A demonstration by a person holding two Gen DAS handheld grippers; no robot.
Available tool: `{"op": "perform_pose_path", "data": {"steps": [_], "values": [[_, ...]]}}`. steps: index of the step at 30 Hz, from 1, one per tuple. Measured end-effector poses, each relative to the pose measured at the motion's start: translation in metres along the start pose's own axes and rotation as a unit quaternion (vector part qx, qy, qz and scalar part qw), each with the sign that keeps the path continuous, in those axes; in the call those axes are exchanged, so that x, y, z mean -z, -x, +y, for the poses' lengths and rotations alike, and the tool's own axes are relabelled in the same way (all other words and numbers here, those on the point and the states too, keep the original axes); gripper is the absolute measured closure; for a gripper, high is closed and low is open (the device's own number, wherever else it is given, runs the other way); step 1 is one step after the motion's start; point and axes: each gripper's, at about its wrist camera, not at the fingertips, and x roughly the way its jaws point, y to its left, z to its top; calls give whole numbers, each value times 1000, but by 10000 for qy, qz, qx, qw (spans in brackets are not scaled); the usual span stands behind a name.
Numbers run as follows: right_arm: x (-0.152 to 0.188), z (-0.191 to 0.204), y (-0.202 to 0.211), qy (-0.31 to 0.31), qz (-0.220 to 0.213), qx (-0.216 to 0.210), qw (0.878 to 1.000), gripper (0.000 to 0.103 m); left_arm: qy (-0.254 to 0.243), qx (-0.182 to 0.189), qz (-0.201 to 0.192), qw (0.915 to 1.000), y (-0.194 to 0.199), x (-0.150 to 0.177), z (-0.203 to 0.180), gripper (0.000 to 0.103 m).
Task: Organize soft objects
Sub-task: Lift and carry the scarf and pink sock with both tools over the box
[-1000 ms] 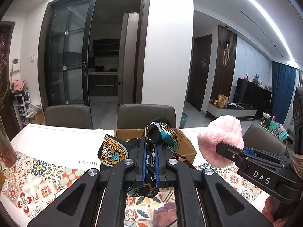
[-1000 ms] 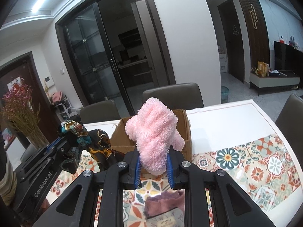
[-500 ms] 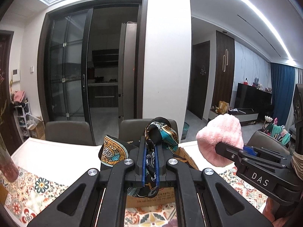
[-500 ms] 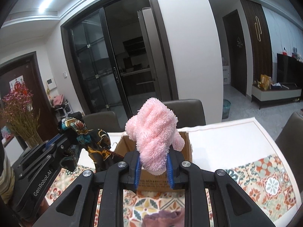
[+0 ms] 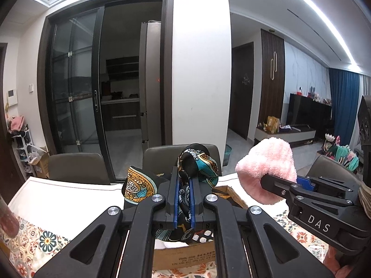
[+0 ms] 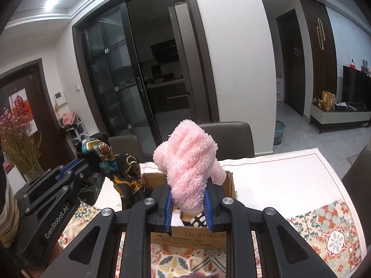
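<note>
My left gripper [image 5: 184, 185] is shut on a patterned silk scarf [image 5: 200, 164] in teal, gold and black, held above the near side of an open cardboard box [image 5: 185, 254]. My right gripper [image 6: 187, 199] is shut on a fluffy pink sock [image 6: 187, 159] and holds it over the same box [image 6: 190, 238]. Each gripper shows in the other's view: the right one with the pink sock [image 5: 266, 166] at right, the left one with the scarf [image 6: 99, 150] at left. White and dark items lie inside the box.
The box stands on a table with a white and floral tiled cloth [image 6: 278, 185]. Grey chairs [image 5: 78, 166] line the far side. A vase of dried pink flowers [image 6: 16, 143] stands at left. A purple soft item [image 6: 204, 274] lies at the near edge.
Both grippers have moved forward and up toward the box with their loads; the box now sits directly under the fingertips. The purple item has slid nearly out of view.
</note>
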Motion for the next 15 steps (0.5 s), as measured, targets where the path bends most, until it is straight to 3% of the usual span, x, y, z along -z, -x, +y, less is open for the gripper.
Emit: {"op": "perform_pose_path", "data": {"steps": [15], "values": [[6, -3, -75, 121, 710, 70, 9974, 80, -123, -92, 691, 9975, -73, 16, 7, 94]]}}
